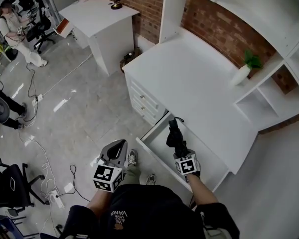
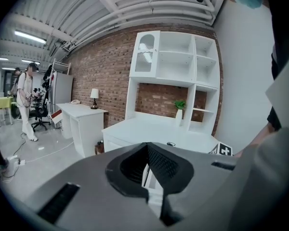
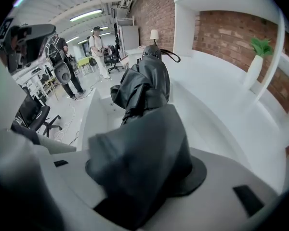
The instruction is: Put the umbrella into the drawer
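A folded black umbrella [image 1: 174, 133] hangs over the open white drawer [image 1: 154, 157] under the desk, its strap end pointing away from me. My right gripper [image 1: 179, 147] is shut on the umbrella's near end and tilts steeply down. In the right gripper view the umbrella [image 3: 145, 85] fills the jaws of the right gripper [image 3: 144, 170], with the drawer's inside wall [image 3: 94, 114] behind it. My left gripper [image 1: 120, 144] hovers left of the drawer above the floor, shut and holding nothing. In the left gripper view, the tips of the left gripper [image 2: 147, 146] meet.
The white desk top [image 1: 199, 78] carries a white vase with a plant [image 1: 243, 72]. Shut drawers [image 1: 142, 101] sit left of the open one. A second desk with a lamp [image 1: 97, 16] stands farther off. Cables [image 1: 40, 153], office chairs [image 1: 10, 185] and a standing person [image 1: 12, 29] are at the left.
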A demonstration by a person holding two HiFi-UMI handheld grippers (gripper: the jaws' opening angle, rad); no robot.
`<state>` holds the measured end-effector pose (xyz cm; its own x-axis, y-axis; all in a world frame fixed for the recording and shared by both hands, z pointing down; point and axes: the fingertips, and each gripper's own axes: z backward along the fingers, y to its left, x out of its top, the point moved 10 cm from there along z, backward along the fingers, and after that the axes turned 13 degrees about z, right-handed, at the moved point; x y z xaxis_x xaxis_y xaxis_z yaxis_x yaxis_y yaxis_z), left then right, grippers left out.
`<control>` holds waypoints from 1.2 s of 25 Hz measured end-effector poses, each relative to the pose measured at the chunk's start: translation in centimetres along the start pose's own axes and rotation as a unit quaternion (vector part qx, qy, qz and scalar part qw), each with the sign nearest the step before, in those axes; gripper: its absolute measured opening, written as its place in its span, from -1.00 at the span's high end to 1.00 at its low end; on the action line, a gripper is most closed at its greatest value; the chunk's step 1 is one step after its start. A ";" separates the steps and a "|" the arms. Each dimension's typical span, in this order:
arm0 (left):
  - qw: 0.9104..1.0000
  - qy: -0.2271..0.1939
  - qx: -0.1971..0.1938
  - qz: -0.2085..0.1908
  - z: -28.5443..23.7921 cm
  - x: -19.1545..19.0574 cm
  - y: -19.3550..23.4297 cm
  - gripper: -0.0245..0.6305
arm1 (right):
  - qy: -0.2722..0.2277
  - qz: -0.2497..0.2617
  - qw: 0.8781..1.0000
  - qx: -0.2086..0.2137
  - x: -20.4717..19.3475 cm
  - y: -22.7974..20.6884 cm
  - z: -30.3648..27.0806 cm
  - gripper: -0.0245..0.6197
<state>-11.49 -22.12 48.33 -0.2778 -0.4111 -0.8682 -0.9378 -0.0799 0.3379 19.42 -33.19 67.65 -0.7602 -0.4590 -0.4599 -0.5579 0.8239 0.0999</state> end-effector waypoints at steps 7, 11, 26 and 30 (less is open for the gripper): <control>1.000 0.006 0.001 -0.004 -2.8 1.5 2.2 0.91 | 0.049 0.006 0.999 0.001 -0.8 -1.1 -4.3 0.19; 1.000 0.013 0.005 0.001 -3.8 1.7 3.1 0.91 | 0.073 0.010 0.997 0.003 -0.4 -2.1 -5.8 0.19; 0.999 0.041 -0.014 0.002 -7.1 1.3 4.1 0.91 | 0.146 0.003 0.989 0.012 0.8 -3.3 -9.7 0.18; 0.999 0.046 -0.015 0.003 -7.4 1.1 4.0 0.91 | 0.156 0.002 0.988 0.018 0.9 -3.7 -10.2 0.15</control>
<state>-13.99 -29.65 51.41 -0.2612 -0.4932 -0.8298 -0.9295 -0.1033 0.3540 17.36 -40.01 75.83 -0.8311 -0.5311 -0.1652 -0.5466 0.8347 0.0666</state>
